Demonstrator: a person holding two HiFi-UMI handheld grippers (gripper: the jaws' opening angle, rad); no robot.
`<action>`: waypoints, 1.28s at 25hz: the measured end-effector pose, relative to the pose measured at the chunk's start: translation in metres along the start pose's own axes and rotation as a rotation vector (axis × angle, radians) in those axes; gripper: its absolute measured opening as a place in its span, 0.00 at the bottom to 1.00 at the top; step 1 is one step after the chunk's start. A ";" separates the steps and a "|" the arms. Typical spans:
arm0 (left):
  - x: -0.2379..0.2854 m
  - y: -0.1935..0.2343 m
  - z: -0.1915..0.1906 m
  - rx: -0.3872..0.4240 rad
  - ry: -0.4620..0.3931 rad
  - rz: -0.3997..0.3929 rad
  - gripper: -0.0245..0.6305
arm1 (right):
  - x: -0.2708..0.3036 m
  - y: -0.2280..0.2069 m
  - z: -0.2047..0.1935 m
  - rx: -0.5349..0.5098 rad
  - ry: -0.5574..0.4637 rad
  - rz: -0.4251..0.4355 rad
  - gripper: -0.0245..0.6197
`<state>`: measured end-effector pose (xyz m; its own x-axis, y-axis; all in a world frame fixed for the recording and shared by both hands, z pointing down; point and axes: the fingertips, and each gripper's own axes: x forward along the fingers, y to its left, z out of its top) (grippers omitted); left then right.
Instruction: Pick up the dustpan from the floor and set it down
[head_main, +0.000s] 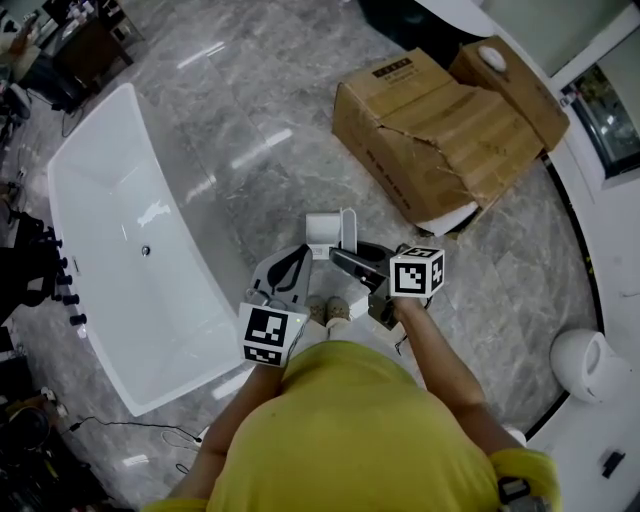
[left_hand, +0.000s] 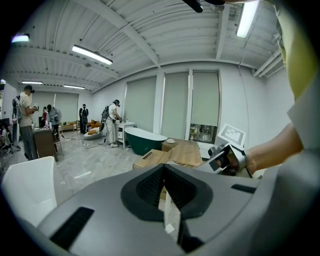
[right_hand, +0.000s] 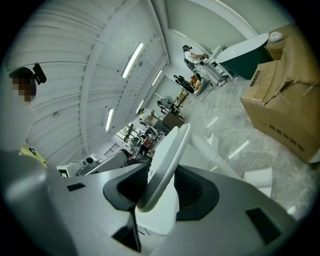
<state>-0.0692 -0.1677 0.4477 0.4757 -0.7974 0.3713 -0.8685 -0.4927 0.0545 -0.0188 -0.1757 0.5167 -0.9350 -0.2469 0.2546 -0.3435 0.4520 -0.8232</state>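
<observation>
R gripper is clamped on the thin white edge of the dustpan. The dustpan seems clear of the floor, right of the tub and nearer the tub than the box is. L gripper sits just beside the dustpan on its tub side, jaw tips together w/ nothing b/w them. Shoes show under both, also right of the tub.

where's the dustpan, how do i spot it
Between the long white bathtub and the torn cardboard box, look just ahead of the person's shoes. The dustpan is the small white scoop there, the only thing clamped in the right gripper.
</observation>
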 end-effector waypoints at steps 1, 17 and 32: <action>0.001 0.001 -0.001 -0.001 0.003 0.002 0.04 | 0.002 -0.006 -0.001 0.001 0.003 -0.003 0.31; 0.016 -0.001 -0.009 -0.011 0.041 -0.013 0.04 | 0.026 -0.090 -0.024 0.020 0.069 -0.054 0.30; 0.013 -0.005 -0.011 -0.010 0.040 -0.031 0.04 | 0.020 -0.108 -0.041 0.029 0.131 -0.214 0.31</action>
<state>-0.0605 -0.1721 0.4627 0.4967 -0.7673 0.4057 -0.8548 -0.5134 0.0756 -0.0040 -0.1944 0.6314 -0.8452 -0.2203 0.4869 -0.5342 0.3764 -0.7570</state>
